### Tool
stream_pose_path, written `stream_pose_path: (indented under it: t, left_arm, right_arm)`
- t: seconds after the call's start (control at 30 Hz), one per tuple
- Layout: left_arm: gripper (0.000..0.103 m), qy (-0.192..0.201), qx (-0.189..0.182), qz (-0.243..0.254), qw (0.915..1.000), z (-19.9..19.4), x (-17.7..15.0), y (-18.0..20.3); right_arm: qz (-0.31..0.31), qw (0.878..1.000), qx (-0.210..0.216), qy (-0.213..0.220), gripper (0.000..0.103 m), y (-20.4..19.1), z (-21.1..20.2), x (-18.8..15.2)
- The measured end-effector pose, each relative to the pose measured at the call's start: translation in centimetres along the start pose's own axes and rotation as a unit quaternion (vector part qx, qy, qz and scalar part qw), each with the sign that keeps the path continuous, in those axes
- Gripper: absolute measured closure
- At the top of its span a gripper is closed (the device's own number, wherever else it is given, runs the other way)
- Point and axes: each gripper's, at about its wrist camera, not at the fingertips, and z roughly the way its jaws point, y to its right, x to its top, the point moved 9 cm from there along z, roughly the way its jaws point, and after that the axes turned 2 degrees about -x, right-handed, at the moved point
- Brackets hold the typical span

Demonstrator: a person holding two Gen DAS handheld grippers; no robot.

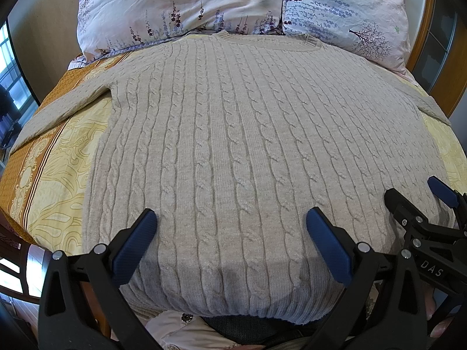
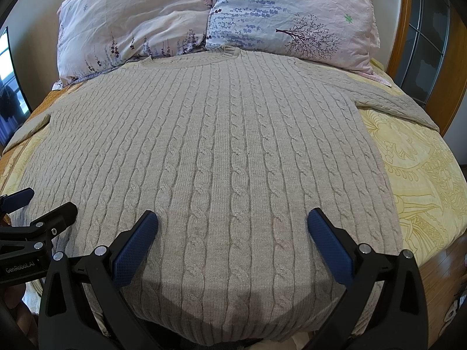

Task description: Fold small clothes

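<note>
Blue-padded, the left tool (image 1: 230, 227) and right tool (image 2: 232, 227) both hover spread and empty over the near hem of the beige cable-knit sweater (image 1: 233, 134). It lies flat on the bed (image 2: 423, 180), collar toward the far pillows (image 2: 204, 14). Folding looks unstarted; next probably comes pinching a sleeve or side edge.

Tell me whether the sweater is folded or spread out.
Spread out: the sweater lies flat on the bed, both sleeves extended sideways, no fold visible.

Sweater (image 1: 233, 145) lies on bedspread (image 1: 58, 175) (pillows (image 1: 181, 8) behind).

Bright daylight, sharp focus; heavy fisheye bending, dark corners, soft near shadows.
</note>
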Motion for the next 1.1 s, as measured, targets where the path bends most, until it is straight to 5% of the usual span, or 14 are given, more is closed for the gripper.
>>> stream_pose_path:
  t: [0.47,0.7,0.8,0.93,1.1]
  left_arm:
    - [0.002,0.003,0.001,0.005,1.0000,0.4,1.0,0.0]
    - [0.002,0.023,-0.019,0.016,0.9994,1.3,3.4,-0.4]
    - [0.002,0.019,-0.031,0.019,0.9991,1.9,4.8,-0.5]
    - [0.002,0.016,-0.077,0.011,0.9968,2.5,7.0,-0.4]
    - [0.002,0.043,-0.117,-0.013,0.9921,2.3,9.6,-0.8]
  right_arm:
    - [-0.050,0.996,0.059,0.032,0.001,0.1,0.2,1.0]
    - [0.088,0.993,0.069,0.041,0.001,8.8,0.7,6.4]
    - [0.185,0.980,0.066,0.044,0.002,15.4,1.8,9.0]
    - [0.319,0.946,0.058,0.022,0.024,24.6,4.5,10.6]
    - [0.420,0.907,0.010,0.016,0.032,32.8,6.8,10.7]
